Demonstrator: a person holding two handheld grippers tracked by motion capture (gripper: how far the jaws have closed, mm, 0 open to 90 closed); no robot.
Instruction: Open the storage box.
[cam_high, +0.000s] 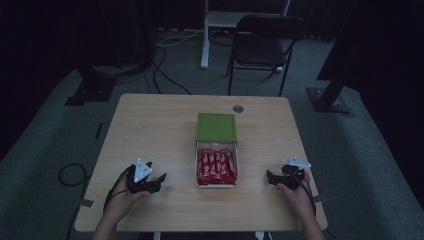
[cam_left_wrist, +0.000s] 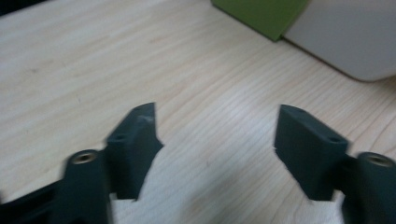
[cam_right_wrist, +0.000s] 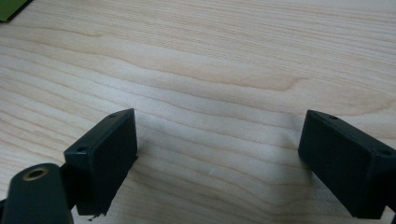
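A white box (cam_high: 217, 169) of red-wrapped bars (cam_high: 216, 167) lies in the middle of the wooden table (cam_high: 150, 130), its green lid (cam_high: 216, 126) folded back behind it. My left gripper (cam_high: 159, 180) rests left of the box in a hand, jaws open and empty. The left gripper view shows the gripper (cam_left_wrist: 217, 112) over bare wood, with the green lid (cam_left_wrist: 261, 14) and the white box wall (cam_left_wrist: 345, 37) ahead to the right. My right gripper (cam_high: 270, 178) sits right of the box, also (cam_right_wrist: 219, 116) open over bare wood, nothing between its jaws.
A round cable hole (cam_high: 238, 108) is in the table behind the lid. Beyond the table stand a dark folding chair (cam_high: 265, 40) and a white stand (cam_high: 206, 35). Cables (cam_high: 165, 75) run over the floor. A cable loop (cam_high: 70, 175) hangs by the table's left edge.
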